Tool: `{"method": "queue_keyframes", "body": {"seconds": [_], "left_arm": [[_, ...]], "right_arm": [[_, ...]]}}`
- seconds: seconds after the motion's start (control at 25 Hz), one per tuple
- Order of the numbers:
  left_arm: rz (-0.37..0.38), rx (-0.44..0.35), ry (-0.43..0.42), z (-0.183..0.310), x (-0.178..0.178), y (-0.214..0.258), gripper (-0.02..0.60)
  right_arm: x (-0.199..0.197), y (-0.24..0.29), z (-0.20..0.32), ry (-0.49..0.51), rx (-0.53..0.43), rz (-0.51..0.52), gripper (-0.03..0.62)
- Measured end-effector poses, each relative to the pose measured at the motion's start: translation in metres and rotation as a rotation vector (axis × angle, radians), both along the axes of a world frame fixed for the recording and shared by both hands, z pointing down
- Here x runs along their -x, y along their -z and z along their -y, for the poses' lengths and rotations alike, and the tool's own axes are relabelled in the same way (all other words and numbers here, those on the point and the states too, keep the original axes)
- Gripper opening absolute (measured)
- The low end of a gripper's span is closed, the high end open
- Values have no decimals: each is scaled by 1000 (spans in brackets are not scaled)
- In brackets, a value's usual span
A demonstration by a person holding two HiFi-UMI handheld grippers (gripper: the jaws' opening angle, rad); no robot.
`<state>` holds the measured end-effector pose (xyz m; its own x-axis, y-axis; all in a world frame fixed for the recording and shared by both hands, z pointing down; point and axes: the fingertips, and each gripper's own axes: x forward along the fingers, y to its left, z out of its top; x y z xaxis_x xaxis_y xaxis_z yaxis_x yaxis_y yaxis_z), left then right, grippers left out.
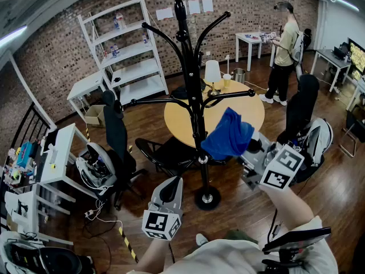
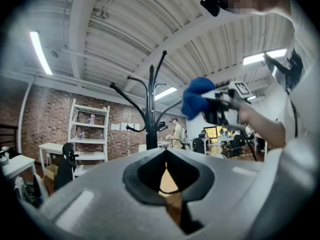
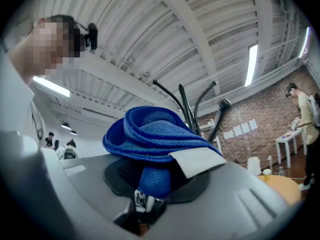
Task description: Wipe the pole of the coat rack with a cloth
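The black coat rack stands in front of me; its pole (image 1: 194, 96) rises from a round base (image 1: 207, 198) and branches into curved hooks. My right gripper (image 1: 247, 147) is shut on a blue cloth (image 1: 228, 135), which hangs just to the right of the pole's lower part; contact between them is not clear. In the right gripper view the cloth (image 3: 155, 134) bunches over the jaws and hides them, with the rack's hooks (image 3: 187, 106) beyond. My left gripper (image 1: 170, 192) sits low, left of the base, shut and holding nothing. From the left gripper view the pole (image 2: 151, 99) and cloth (image 2: 196, 98) show ahead.
A round yellow table (image 1: 245, 110) with a white lamp (image 1: 212, 73) stands right behind the rack. Black office chairs (image 1: 117, 136) flank it on the left and right (image 1: 299, 107). A white shelf unit (image 1: 125, 50) lines the brick wall. A person (image 1: 283, 56) stands far back right.
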<state>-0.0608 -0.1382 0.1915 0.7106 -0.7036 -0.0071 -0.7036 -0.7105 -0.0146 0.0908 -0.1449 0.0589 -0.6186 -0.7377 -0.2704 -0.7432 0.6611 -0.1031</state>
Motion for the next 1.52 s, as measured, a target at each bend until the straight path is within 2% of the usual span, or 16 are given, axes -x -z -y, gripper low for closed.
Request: {"method": "queue_keyframes", "body": {"seconds": [0.12,0.24,0.36,0.56,0.68,0.84,1.0,1.12,1.2,1.32,1.44,1.52], "left_arm": [[-48,-43,-12,9,0,22,0],[-72,-61,-36,9,-1,35,0],[-98,-61,-12,12,13,38,0],[-105,-44,2,28,14,33,0],[-109,-46,5,32,8,33,0],[-88,-51,24,45,6,34,0],[-85,-67,19,71,6,35,0],[-87,-89,-6,91,17,41,0],[-93,-105,-36,105,28,43,0],[-100,-101,-135,120,34,43,0],[-90,-107,-242,120,41,47,0],[-86,-82,-317,119,47,42,0]], "right_arm": [[16,102,58,69,-54,-41,101],[11,148,119,-11,13,-50,101],[18,128,141,-91,102,-82,102],[37,20,143,-225,161,-167,101],[41,-24,147,-232,171,-163,101],[41,-2,120,-160,87,-108,101],[43,20,80,-121,-14,-119,101],[59,14,72,-96,-17,-158,101],[72,13,76,-114,-19,-194,101],[87,17,93,-175,10,-220,101],[97,55,111,-243,-5,-225,101],[94,96,127,-332,-37,-261,101]]}}
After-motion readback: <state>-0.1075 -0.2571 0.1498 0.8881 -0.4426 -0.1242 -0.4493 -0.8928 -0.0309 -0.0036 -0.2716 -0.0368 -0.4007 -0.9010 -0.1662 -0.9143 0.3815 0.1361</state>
